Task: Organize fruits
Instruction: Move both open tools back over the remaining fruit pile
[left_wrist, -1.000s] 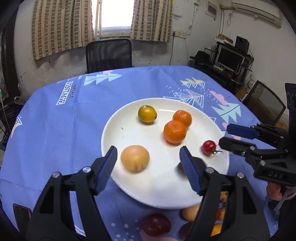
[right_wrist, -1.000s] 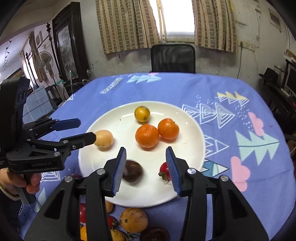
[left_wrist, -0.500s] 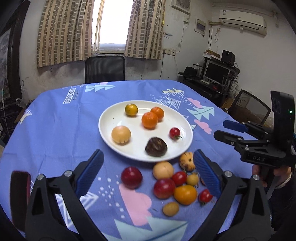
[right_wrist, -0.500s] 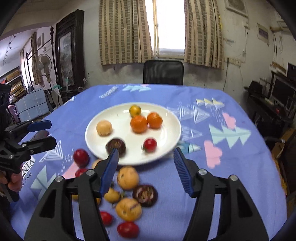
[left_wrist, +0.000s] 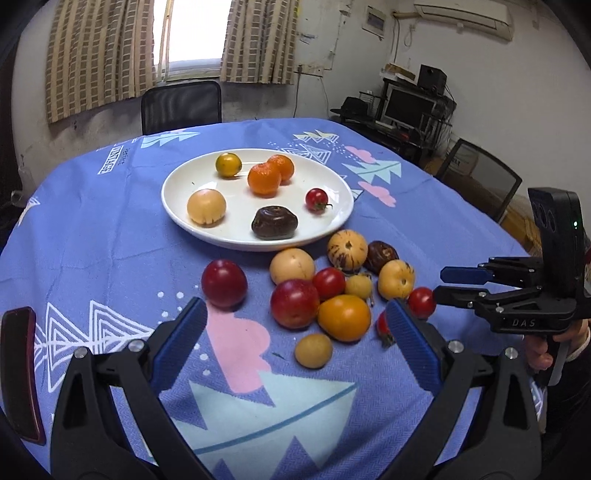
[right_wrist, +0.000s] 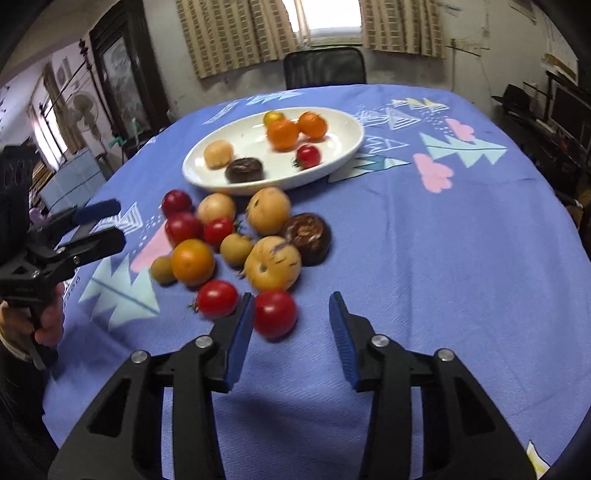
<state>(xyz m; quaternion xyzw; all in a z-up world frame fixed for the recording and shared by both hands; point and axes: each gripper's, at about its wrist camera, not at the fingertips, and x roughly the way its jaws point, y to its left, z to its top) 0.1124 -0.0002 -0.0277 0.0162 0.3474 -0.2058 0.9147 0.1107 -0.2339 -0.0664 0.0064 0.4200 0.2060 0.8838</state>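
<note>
Worktop (left_wrist: 92, 236): round, draped in a blue woven cloth printed with white, teal and pink tree and cloud shapes

Plate (left_wrist: 177, 218): white, glossy, shallow, oval as seen, its long axis running across the worktop; set toward the far edge. Holds six pieces, none stacked: yellow-green round citrus (left_wrist: 228, 164) farthest back; two orange mandarins (left_wrist: 264, 178), dimpled skin, touching; pale tan smooth round fruit (left_wrist: 206, 206); dark brown ridged squat fruit (left_wrist: 274, 222), flattened, top facing up; cherry tomato (left_wrist: 316, 199), its green stem pointing to the plate's right rim

Loose fruit cluster (left_wrist: 343, 317): on the cloth just nearer than the plate's near rim, pieces mostly touching. Includes a dark red plum (left_wrist: 224, 283) slightly apart on the left, a second red plum, an orange tomato, pale yellow striped round fruits, a dark brown fruit, small tan fruits and several red tomatoes

Left gripper (left_wrist: 295, 345): black frame, blue ribbed pads, spread wide, empty, above the near side of the cluster

Right gripper (right_wrist: 291, 328): same build, spread, empty; a glossy red tomato (right_wrist: 275, 313) lies just beside its left pad, partly between the pads; contact cannot be told
</note>
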